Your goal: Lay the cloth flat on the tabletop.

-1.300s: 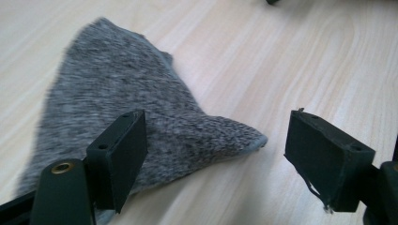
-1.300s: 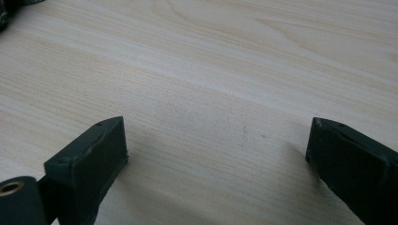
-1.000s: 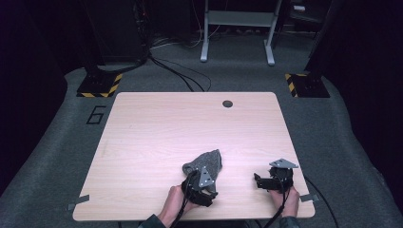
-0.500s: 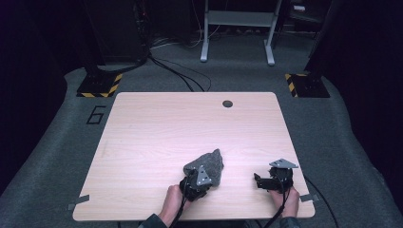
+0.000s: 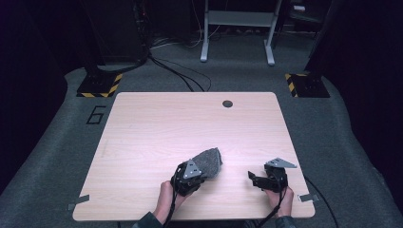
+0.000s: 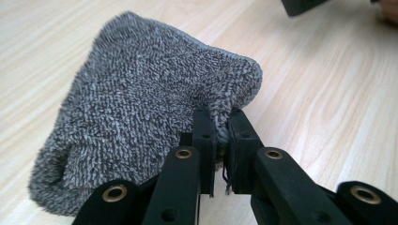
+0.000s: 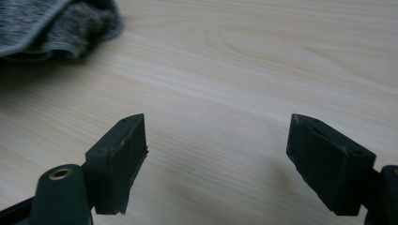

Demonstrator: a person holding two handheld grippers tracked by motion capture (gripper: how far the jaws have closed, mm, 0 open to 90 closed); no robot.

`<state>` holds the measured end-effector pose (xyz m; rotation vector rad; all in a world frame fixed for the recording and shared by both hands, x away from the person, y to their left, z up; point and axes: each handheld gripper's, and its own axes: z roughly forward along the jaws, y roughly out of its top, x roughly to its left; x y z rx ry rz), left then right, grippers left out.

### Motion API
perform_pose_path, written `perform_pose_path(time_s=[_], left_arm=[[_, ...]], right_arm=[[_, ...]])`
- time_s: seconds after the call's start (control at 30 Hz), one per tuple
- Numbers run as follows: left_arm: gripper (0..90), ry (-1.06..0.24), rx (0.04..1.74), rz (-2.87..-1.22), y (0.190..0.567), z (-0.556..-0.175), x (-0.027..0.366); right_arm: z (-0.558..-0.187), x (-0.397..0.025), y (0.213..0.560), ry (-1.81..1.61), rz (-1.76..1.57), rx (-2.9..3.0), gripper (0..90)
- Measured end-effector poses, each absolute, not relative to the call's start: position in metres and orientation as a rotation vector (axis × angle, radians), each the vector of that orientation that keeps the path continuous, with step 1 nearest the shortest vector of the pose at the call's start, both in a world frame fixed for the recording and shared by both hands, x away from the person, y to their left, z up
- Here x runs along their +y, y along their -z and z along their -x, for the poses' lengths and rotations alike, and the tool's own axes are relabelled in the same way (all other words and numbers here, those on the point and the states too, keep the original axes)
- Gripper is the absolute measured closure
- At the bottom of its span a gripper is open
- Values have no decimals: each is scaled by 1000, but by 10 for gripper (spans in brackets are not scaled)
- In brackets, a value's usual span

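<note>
A grey fuzzy cloth (image 5: pixel 208 161) lies folded over near the front of the wooden table (image 5: pixel 190 123). My left gripper (image 5: pixel 196 176) is shut on the cloth's near edge; in the left gripper view the cloth (image 6: pixel 141 112) bulges ahead of my left gripper (image 6: pixel 220 124), and a fold is pinched between its jaws. To the right, my right gripper (image 5: pixel 253 178) rests low on the table, open with nothing in it. In the right gripper view my right gripper (image 7: pixel 216 140) has wide-spread jaws over bare wood, and the cloth (image 7: pixel 51 23) lies at the upper left.
A dark round hole (image 5: pixel 227 103) sits near the table's far edge. Beyond the table are a metal stand (image 5: pixel 237 28), floor cables and yellow-black striped bases (image 5: pixel 100 85). Tape tabs mark the front corners.
My left gripper has shifted slightly right and forward with the cloth, which has bunched up more. The right gripper has stayed in place.
</note>
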<state>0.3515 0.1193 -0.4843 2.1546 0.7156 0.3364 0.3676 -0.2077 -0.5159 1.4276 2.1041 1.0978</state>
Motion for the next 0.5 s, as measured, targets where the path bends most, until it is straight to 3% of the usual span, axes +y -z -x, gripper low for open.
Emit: perform_pose_path(time_s=[0.2,0.5], left_arm=[[835,-344,732,-2113,473,-357,125],[835,-333,753,-2070,464,-365,131]], right_arm=[[-371,-170,494,-1166,-1287,2195,241],[-390,-127,487,-1180,-1196,2275,401]])
